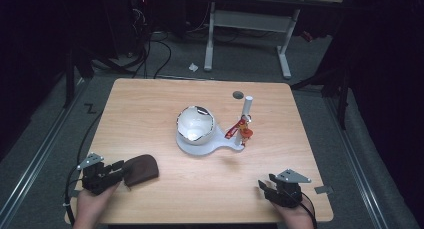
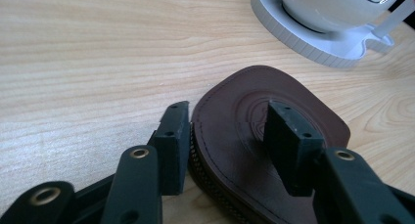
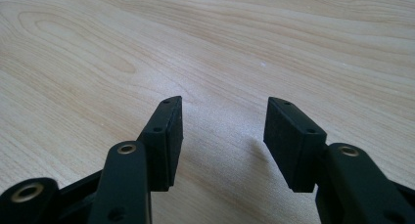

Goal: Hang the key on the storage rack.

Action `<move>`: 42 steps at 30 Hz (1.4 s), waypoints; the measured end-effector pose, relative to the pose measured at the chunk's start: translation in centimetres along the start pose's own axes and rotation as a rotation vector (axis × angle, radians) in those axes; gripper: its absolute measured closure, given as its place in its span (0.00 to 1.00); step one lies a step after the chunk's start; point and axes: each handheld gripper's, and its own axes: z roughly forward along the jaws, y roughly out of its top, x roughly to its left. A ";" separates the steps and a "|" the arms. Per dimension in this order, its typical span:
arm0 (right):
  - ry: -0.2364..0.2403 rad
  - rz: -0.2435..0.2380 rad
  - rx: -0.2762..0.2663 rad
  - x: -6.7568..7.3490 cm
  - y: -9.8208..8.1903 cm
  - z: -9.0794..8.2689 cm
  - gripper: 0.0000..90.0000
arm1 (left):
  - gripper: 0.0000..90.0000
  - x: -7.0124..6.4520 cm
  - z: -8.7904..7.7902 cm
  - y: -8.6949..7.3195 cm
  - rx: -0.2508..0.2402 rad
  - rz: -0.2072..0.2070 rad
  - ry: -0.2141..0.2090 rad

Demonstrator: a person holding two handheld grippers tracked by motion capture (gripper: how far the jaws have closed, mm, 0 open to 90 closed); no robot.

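A brown leather pouch (image 1: 142, 169) lies flat on the table at the front left. My left gripper (image 1: 116, 170) is open at the pouch's near edge; in the left gripper view the pouch (image 2: 244, 131) lies partly between the two jaws, its zipped edge against the left jaw. My right gripper (image 1: 267, 187) stands open at the front right over bare wood, with nothing between its fingers (image 3: 164, 136). A white bowl (image 1: 196, 124) sits on a white stand (image 1: 210, 148) in the middle of the table, with a red clamp (image 1: 239, 127) and a white post (image 1: 247, 107) on its right.
A round grey hole (image 1: 238, 94) marks the table's far side. The wooden table (image 1: 150, 104) ends close behind both grippers at the front edge. A small grey tab (image 1: 324, 190) lies at the right edge. Cables and a desk frame (image 1: 250, 34) are on the floor beyond.
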 end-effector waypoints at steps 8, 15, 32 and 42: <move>0.004 0.004 0.009 0.0 -0.1 0.1 0.55 | 0.63 0.6 0.2 -0.2 -0.002 -0.060 -0.030; 0.002 0.004 0.007 0.0 -0.1 0.1 0.55 | 0.65 1.0 0.0 -0.4 0.005 -0.106 -0.056; -0.002 0.011 0.005 -0.1 -0.1 0.1 0.55 | 0.92 -0.7 -0.2 -0.3 -0.001 -0.004 0.001; -0.003 0.020 -0.004 -0.3 -0.2 0.0 0.55 | 0.94 -2.6 -1.4 0.5 -0.089 0.081 -0.008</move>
